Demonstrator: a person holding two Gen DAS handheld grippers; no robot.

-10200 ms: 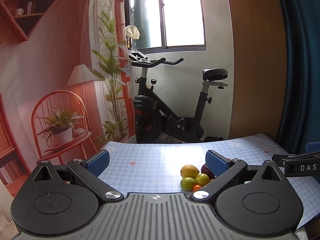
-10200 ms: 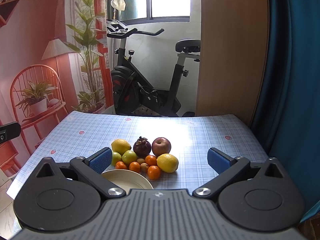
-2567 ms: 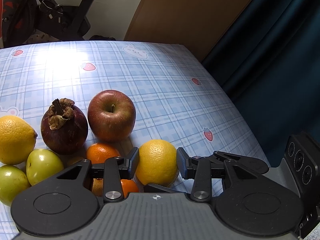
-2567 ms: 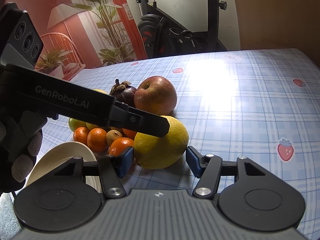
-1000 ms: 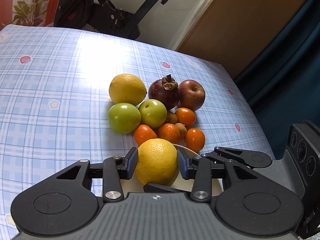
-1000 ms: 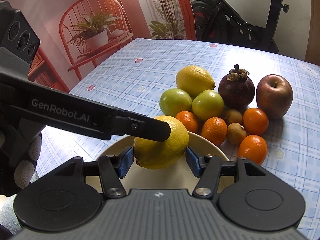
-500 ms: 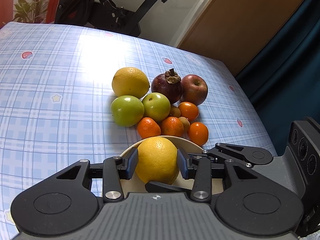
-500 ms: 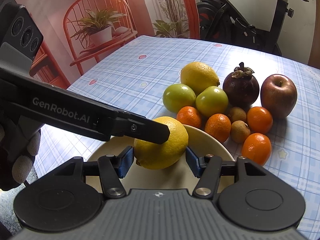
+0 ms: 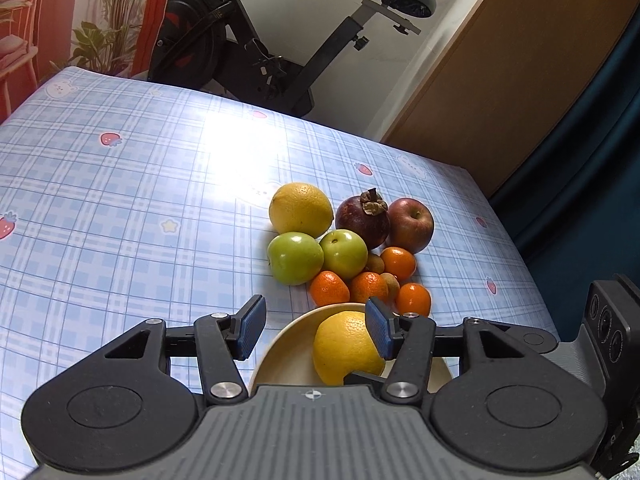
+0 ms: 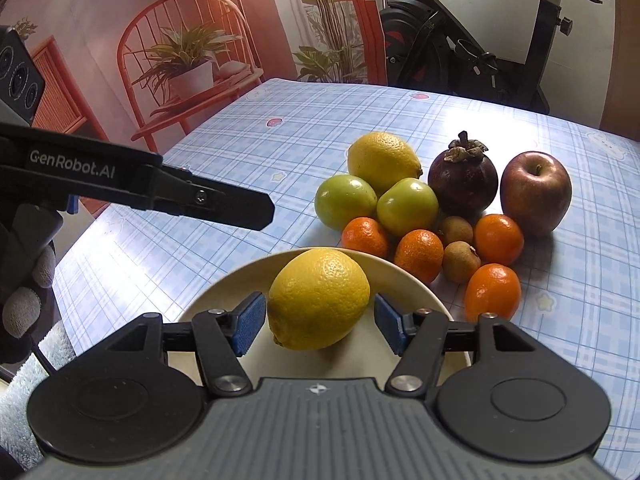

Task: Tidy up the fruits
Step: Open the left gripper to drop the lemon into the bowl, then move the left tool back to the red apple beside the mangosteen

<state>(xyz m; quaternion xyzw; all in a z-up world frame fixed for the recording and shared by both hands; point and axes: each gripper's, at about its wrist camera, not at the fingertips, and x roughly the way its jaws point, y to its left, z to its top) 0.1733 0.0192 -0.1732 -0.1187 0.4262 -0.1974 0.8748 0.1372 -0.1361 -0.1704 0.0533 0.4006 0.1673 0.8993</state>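
Since a second ago the left gripper has let go of the lemon and drawn up and away to the left; its jaws are opening, with nothing between the pads. That lemon now lies in the cream bowl at the near edge of the worktop. Around it the right gripper has its jaws opening too: the left pad looks to be just at the peel, the right pad clear of it, so I judge the fruit released. Right of the bowl wait the other lemon, two green fruits, tangerines, a mangosteen and an apple. To finish this step well, part the right gripper wider before lifting, then rise straight so no pad rolls the lemon out.
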